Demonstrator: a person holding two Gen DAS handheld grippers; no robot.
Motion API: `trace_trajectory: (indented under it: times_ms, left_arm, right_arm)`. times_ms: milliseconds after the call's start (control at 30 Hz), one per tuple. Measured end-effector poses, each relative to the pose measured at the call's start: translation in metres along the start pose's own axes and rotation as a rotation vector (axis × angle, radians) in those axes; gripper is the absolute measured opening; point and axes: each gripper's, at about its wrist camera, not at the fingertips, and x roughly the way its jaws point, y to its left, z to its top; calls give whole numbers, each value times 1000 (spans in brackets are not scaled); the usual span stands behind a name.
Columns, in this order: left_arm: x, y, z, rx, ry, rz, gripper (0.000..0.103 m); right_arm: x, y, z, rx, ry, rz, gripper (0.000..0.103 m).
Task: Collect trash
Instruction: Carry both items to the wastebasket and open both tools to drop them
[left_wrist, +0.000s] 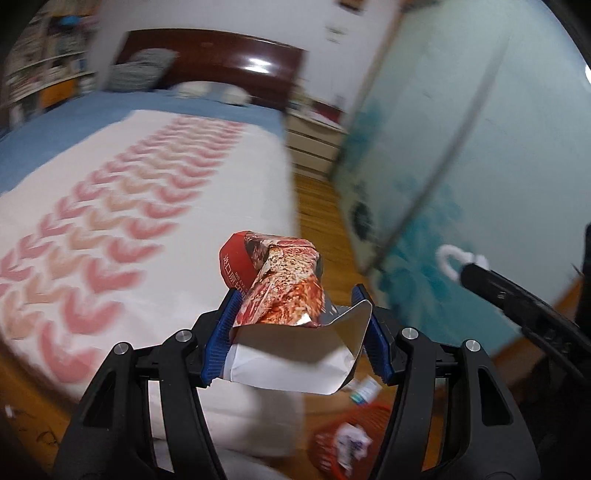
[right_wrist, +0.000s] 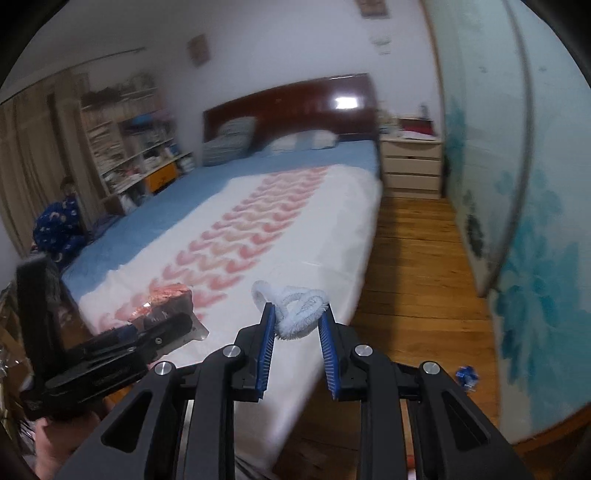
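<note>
My left gripper (left_wrist: 297, 310) is shut on a crumpled red snack packet (left_wrist: 284, 288) with a silver lining; the blue pads press it from both sides. It hangs above the bed's corner. In the right wrist view the same packet (right_wrist: 168, 295) shows at the left, in the left gripper (right_wrist: 173, 321). My right gripper (right_wrist: 297, 314) is shut on a twisted white fuzzy cord (right_wrist: 295, 306), held over the foot of the bed. That cord (left_wrist: 448, 258) also shows at the right of the left wrist view. A small blue scrap (right_wrist: 466, 376) lies on the wooden floor by the wardrobe.
A bed (right_wrist: 314, 206) with a white and pink cover fills the middle. An orange basket (left_wrist: 332, 454) holding paper trash stands on the floor below the left gripper. A teal sliding wardrobe door (right_wrist: 535, 258) lines the right, a nightstand (right_wrist: 412, 166) stands behind, and a person in blue (right_wrist: 59, 229) sits at the far left.
</note>
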Motion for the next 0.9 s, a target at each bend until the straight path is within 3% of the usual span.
trace_trajectory:
  times_ms: [233, 367, 467, 600, 667, 733, 900]
  left_arm:
    - [40, -135, -21, 148, 90, -192, 62]
    - [82, -193, -50, 221, 203, -266, 62]
    - [121, -212, -84, 263, 322, -253, 62]
    - [185, -218, -154, 316, 568, -208, 62]
    - [213, -217, -189, 355, 674, -145, 62]
    - [243, -206, -219, 333, 812, -113, 61]
    - [271, -208, -240, 401, 885, -33, 61]
  right_arm:
    - [-74, -128, -48, 64, -4, -173, 25]
    - [-91, -201, -89, 156, 41, -249, 25]
    - [-87, -248, -133, 229, 111, -290, 25]
    - [-57, -294, -214, 309, 272, -320, 25]
    - [-34, -305, -250, 318, 350, -333, 25]
    - [-10, -320, -290, 374, 445, -329, 25]
    - [16, -334, -335, 469, 543, -297, 25]
